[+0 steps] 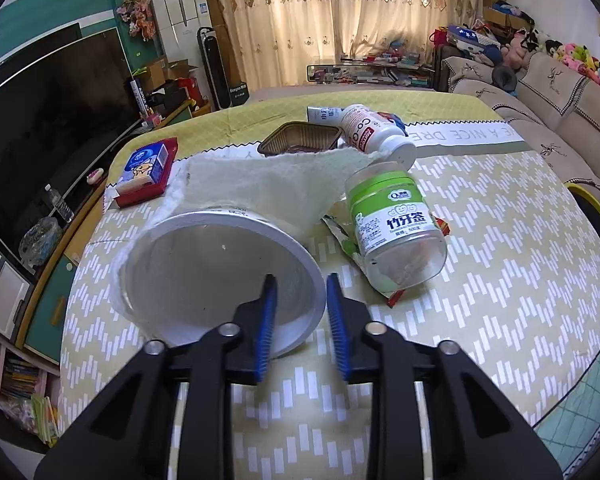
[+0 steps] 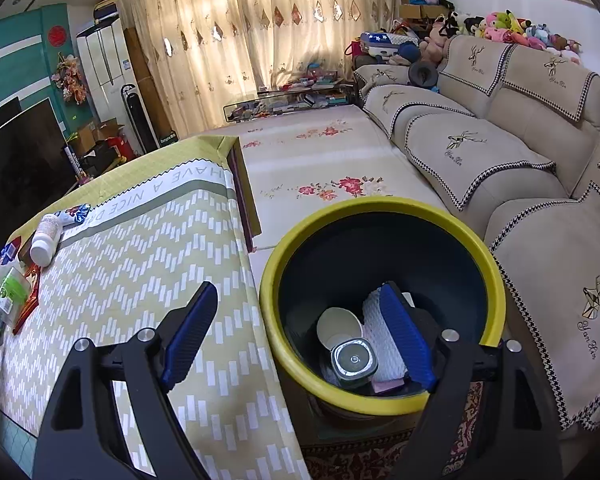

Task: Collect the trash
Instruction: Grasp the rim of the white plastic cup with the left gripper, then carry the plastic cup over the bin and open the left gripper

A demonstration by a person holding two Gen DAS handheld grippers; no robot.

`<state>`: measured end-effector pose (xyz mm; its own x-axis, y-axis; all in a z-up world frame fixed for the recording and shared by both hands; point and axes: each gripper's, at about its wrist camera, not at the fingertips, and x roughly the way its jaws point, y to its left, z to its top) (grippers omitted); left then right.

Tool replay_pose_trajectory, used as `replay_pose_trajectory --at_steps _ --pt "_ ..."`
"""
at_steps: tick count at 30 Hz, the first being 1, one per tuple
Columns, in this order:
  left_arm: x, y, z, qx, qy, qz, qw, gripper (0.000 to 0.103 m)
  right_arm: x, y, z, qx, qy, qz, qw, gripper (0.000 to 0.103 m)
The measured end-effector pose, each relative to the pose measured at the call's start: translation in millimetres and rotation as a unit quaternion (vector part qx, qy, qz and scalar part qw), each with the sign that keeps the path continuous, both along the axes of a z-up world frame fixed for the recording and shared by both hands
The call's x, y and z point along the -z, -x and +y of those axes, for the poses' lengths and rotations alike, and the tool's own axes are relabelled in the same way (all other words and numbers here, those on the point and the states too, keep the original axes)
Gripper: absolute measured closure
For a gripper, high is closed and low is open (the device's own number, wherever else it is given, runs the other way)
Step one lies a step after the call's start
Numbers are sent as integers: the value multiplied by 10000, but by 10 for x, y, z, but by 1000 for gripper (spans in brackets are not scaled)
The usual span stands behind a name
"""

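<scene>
My left gripper [image 1: 301, 288] straddles the rim of a white paper bowl [image 1: 220, 276] lying on its side on the table, one finger inside and one outside, jaws narrowly apart. A paper towel [image 1: 260, 184] lies behind the bowl. A clear toothpick jar with a green label [image 1: 392, 220] lies on a crumpled wrapper [image 1: 348, 244]. A white bottle [image 1: 376, 132] and a brown plastic tray [image 1: 300, 138] lie farther back. My right gripper [image 2: 296, 320] is open and empty above the yellow-rimmed trash bin [image 2: 380, 400], which holds a cup, a jar and white packaging.
A red and blue box [image 1: 148, 168] lies at the table's left edge. The table [image 2: 140, 264] has a yellow-green patterned cloth. A beige sofa [image 2: 500, 160] stands to the right of the bin. A TV cabinet [image 1: 40, 128] runs along the left.
</scene>
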<state>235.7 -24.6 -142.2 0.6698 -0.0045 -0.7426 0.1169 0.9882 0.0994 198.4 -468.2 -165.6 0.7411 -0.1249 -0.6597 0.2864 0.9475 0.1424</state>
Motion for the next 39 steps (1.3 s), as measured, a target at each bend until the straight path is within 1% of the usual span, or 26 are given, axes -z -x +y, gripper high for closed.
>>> replay_pose_trajectory --at_steps 1,7,10,12,16,21,25,29,32,39 --pt "10 -12 8 -6 31 16 10000 89 -4 9 0 1 -9 -8 10000 24" --pt "-51 91 -10 -11 -87 -169 9998 96 -14 63 24 -33 -31 -25 10000 24" --pt "-138 205 6 101 57 -152 9998 97 -25 95 23 -40 -52 -46 10000 24" --pt "-209 309 1 181 79 -205 9996 97 -35 117 19 -48 -71 -64 9999 24" --pt "-394 533 -28 442 217 -266 9984 97 -56 171 22 -68 -93 -109 9999 24" --pt "-590 798 -98 779 378 -340 9957 97 -107 264 -6 -40 -122 -195 9997 24" --pt "-704 974 -235 1060 452 -370 9926 97 -131 356 -60 20 -151 -250 9996 24" --pt "-797 1057 -439 1378 465 -429 9884 97 -139 464 -144 127 -167 -301 9993 24" --pt "-854 1075 -641 1685 499 -465 9833 97 -143 547 -220 234 -181 -325 9990 24" --pt "-914 901 -1368 2430 628 -455 9669 97 -115 735 -435 523 -207 -327 9979 24"
